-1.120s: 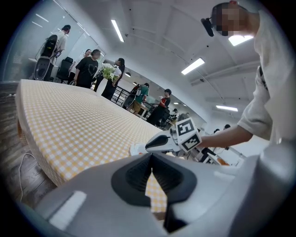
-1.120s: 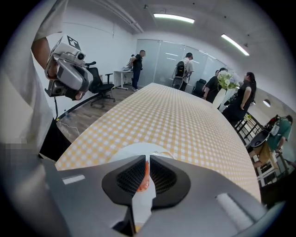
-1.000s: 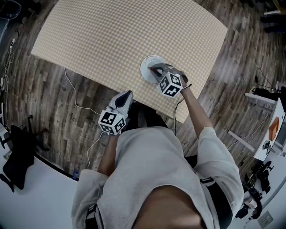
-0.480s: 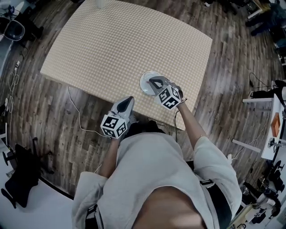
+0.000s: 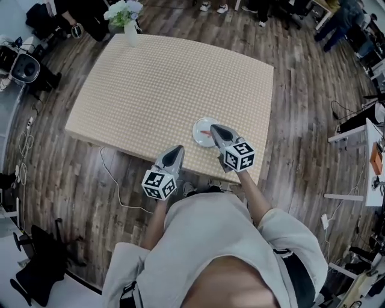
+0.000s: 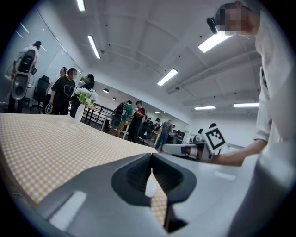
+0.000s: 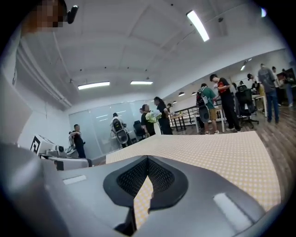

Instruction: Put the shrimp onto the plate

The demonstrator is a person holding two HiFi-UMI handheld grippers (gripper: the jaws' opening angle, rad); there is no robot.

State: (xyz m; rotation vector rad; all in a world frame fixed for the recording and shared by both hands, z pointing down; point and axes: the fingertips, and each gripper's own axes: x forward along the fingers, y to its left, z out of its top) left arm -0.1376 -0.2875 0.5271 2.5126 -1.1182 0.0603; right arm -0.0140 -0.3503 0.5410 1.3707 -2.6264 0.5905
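Observation:
A white plate sits on the checked tablecloth near the table's front edge, with a small orange shrimp lying on it. My right gripper hovers at the plate's right rim, shut, with nothing between its jaws. My left gripper is over the table's front edge, left of the plate and apart from it. It is also shut and empty. The right gripper's marker cube shows in the left gripper view.
A vase of flowers stands at the table's far left corner. A white cable trails on the wooden floor below the front edge. Several people stand beyond the table. A speaker sits on the floor at left.
The right gripper has drawn back from above the plate's middle to its right rim, and the shrimp now shows on the plate. The head view has pulled back, showing the whole table.

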